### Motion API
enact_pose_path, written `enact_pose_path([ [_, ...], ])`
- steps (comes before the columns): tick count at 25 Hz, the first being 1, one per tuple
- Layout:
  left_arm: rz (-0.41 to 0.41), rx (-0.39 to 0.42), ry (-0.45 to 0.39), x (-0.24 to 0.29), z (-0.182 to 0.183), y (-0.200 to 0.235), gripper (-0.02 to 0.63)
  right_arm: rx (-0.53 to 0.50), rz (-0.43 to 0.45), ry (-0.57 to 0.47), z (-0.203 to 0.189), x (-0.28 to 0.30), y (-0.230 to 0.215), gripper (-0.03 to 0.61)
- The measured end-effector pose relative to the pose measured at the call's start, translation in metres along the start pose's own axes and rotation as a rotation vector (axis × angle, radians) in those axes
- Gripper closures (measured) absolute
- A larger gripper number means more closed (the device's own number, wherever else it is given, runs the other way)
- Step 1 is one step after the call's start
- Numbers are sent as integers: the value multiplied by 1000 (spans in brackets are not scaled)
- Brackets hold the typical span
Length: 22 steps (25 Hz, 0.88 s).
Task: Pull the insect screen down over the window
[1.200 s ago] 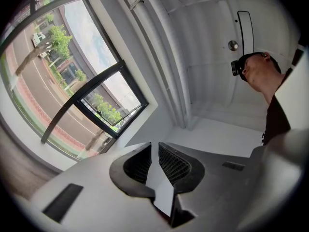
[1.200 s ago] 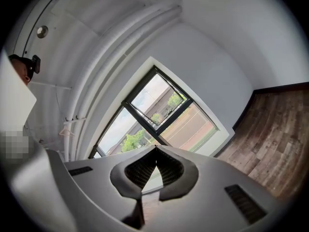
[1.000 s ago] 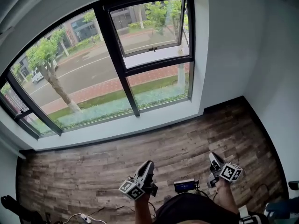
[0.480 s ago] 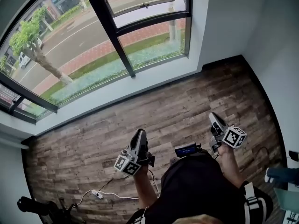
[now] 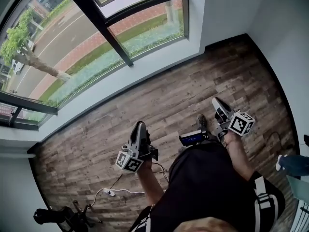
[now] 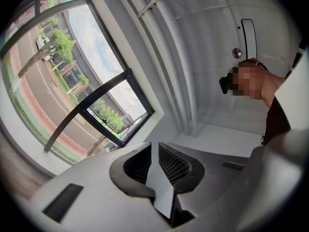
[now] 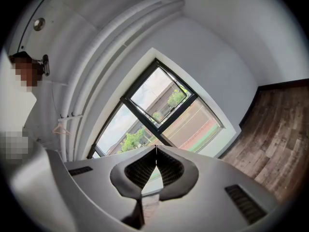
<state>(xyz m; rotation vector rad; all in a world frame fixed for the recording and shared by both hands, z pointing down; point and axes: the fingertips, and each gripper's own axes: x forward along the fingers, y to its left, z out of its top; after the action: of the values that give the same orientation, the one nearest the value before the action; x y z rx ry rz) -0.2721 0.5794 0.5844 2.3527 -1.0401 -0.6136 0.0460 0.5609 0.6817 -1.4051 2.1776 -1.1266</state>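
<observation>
The black-framed window [image 5: 104, 33] fills the upper left of the head view, and its small upper sash [image 7: 161, 98] is swung outward. I cannot make out any insect screen over the glass. Both grippers hang low by the person's body, well short of the window. The left gripper [image 5: 140, 126] points toward the white sill [image 5: 145, 76]; its jaws [image 6: 155, 146] stand a narrow gap apart with nothing between them. The right gripper [image 5: 216, 102] is over the wood floor [image 5: 231, 66], its fingertips [image 7: 155, 148] touching and empty.
A white cable with a plug [image 5: 110, 192] lies on the floor by the left arm. A black stand [image 5: 58, 216] sits at the bottom left. A small device with a blue screen [image 5: 191, 137] is at the person's waist. White walls close the right corner.
The head view has tilted downward, so the window has slid toward the top left and more floor and body show. Both grippers stay low by the body, jaws unchanged.
</observation>
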Motion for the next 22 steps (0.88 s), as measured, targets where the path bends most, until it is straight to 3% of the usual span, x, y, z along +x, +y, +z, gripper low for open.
enact_pose_path([
  [10, 50, 103, 47, 141, -11, 4, 560, 55, 85, 8, 90, 91, -76, 571],
  [16, 131, 134, 66, 228, -23, 20, 560, 43, 164, 54, 146, 141, -118, 572],
  [22, 197, 124, 139, 274, -49, 41, 560, 27, 136, 87, 173, 165, -158, 572],
])
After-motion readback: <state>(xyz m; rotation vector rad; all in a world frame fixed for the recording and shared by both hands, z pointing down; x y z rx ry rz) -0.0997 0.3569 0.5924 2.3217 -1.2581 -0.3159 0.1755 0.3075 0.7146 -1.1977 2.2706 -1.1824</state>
